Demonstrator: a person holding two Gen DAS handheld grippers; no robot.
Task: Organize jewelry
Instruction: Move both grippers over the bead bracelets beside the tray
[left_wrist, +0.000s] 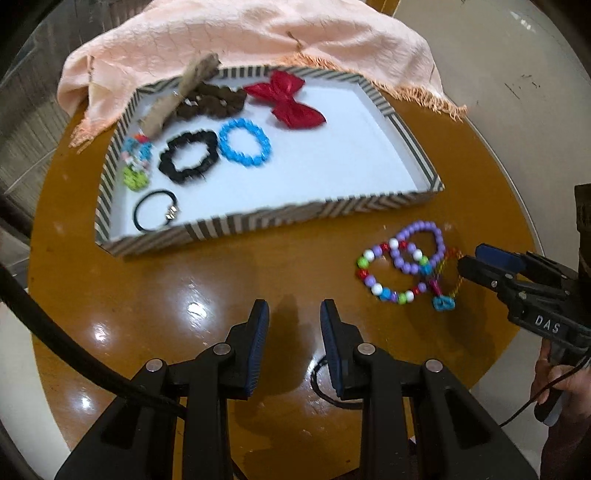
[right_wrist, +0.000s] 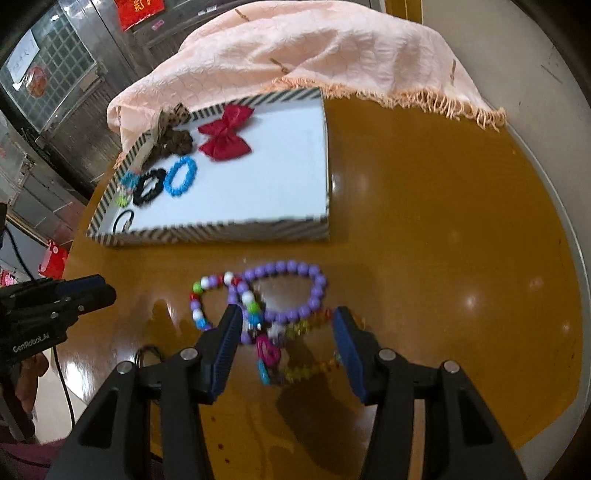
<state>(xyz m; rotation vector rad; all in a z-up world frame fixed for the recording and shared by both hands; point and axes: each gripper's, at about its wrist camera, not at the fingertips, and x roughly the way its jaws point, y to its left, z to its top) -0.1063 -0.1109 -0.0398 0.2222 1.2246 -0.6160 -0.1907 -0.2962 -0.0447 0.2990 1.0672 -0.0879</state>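
Purple beads mark the target: the purple bracelet (right_wrist: 291, 291) lies tangled with a multicoloured bracelet (right_wrist: 207, 295) and a charm chain (right_wrist: 295, 354) on the brown worktop (right_wrist: 443, 221), just outside the striped tray (right_wrist: 221, 232). The right claw (right_wrist: 284, 347) stands spread wide directly over this heap, far nearer than the left claw (left_wrist: 295, 343), which hangs parted and empty well to the side.

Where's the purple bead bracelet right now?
The purple bead bracelet lies on the brown table, outside the striped tray, overlapping a multicolored bracelet, just ahead of the open right gripper.
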